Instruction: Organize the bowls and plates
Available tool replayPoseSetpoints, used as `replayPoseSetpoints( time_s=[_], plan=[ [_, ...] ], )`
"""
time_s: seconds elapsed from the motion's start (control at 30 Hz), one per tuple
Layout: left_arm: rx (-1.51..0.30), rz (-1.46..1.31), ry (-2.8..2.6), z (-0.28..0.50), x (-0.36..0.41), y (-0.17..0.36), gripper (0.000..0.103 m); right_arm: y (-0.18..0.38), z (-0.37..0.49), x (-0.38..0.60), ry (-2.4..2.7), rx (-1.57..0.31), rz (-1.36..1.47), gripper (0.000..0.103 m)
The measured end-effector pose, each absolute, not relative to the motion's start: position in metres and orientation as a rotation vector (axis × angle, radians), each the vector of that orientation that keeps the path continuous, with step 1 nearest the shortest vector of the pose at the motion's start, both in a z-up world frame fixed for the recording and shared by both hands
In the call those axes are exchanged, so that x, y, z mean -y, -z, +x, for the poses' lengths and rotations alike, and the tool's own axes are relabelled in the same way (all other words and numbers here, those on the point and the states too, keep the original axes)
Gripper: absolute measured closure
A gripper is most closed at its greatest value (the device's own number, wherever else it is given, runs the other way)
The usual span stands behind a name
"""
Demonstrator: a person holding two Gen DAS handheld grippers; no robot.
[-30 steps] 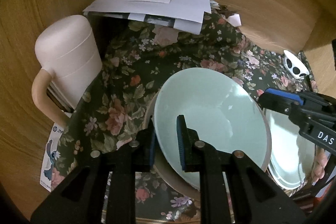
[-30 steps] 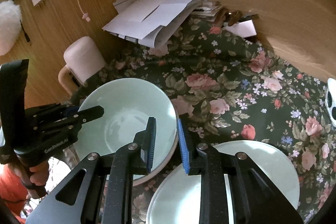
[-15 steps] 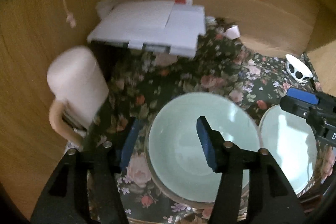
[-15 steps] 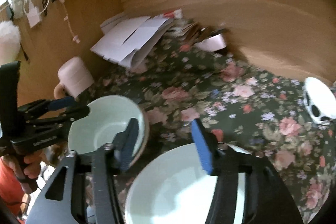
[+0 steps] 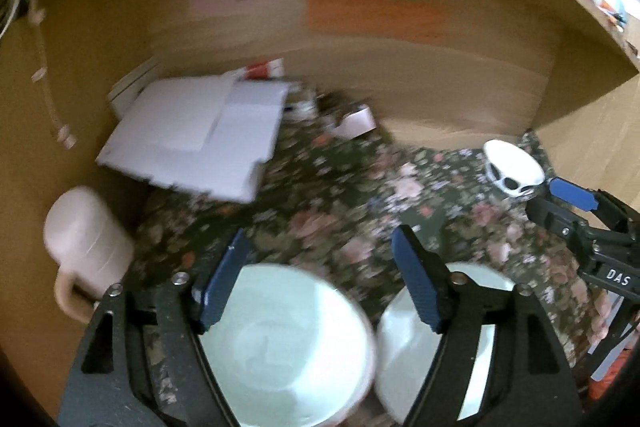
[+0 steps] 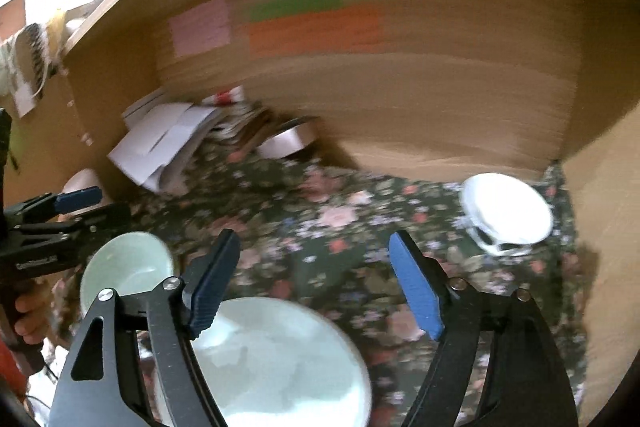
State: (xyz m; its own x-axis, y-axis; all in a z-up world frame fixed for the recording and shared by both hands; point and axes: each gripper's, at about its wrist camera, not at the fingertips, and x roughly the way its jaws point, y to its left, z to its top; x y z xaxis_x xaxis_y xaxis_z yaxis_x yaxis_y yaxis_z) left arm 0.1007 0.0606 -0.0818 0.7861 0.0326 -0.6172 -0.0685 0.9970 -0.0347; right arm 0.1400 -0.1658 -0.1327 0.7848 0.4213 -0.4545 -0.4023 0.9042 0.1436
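The left gripper hung above the pale green bowl, its blue-padded fingers spreading apart as the jaws opened, with nothing pressed between them. The bowl sat on the floral tablecloth at 6 o'clock in the left wrist view, mouth up, directly under the fingers and below them; being round, it offered no long axis, so only its rim mattered for any grasp. It appeared to rest in or on a second, darker-rimmed dish, though blur made that uncertain.

The right gripper likewise had its jaws opening and held nothing. The pale green plate lay flat and face up at 6 o'clock in the right wrist view, beneath the fingers. Bowl and plate sat just beside each other, the plate at 3 o'clock from the bowl.

A white bowl with black markings stood tilted at about 2 o'clock in the right wrist view, well apart from the pair and nearer the right gripper. If it was next to be gathered, the right hand seemed the better placed.

A pink lidded mug stood at 9 o'clock, with loose papers at 11 o'clock.
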Motion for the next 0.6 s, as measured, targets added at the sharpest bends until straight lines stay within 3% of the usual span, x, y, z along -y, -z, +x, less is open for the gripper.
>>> replayPoseSetpoints(
  time_s=[0.27,0.6],
  plan=[
    [-0.657,-0.02,0.032,0.142,-0.01,0.064,0.019,0.122,0.161,0.22,-0.306,-0.471,0.054,0.028],
    [-0.711,0.037,0.103,0.208,0.043,0.074,0.019,0.141,0.206,0.276,-0.156,-0.526,0.111,0.027]
  ],
)
